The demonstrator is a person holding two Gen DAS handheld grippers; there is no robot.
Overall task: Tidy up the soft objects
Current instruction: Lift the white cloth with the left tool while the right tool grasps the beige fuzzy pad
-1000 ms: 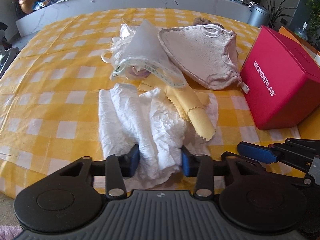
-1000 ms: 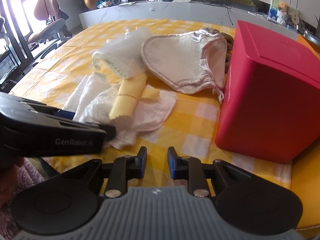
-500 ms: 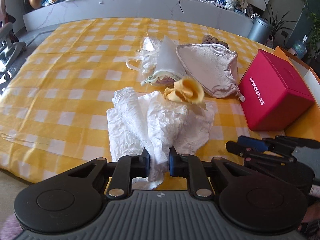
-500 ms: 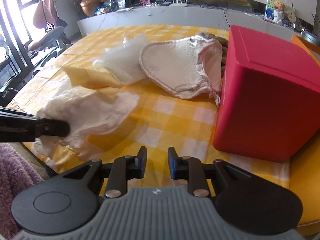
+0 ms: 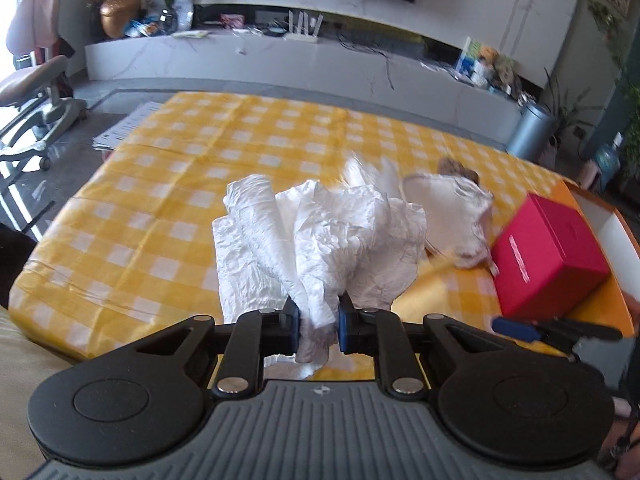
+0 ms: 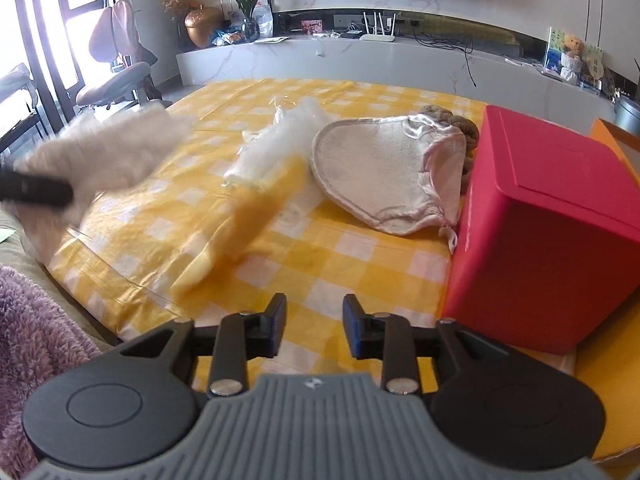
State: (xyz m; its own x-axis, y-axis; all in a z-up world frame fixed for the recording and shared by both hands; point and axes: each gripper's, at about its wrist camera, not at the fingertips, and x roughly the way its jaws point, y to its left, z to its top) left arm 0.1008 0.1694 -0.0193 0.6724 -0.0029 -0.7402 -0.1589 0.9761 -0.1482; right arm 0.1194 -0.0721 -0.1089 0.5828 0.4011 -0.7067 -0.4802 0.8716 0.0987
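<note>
Left gripper (image 5: 318, 326) jaws pinch the crumpled white cloth (image 5: 320, 240), lifted off the tabletop (image 5: 168, 184). Right gripper (image 6: 315, 330) jaws have just been opening, nothing between them. Yellow cloth (image 6: 244, 228) lies ahead-left of them. Next: likely right grabs a free edge to fold.

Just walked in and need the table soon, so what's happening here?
A person is sorting soft items on a yellow checked tablecloth. The left gripper is clamped on a crumpled white cloth, lifted off the table. The right gripper, jaws just opening, holds nothing. A yellow cloth, a beige padded bib and a red box remain on the table.
</note>
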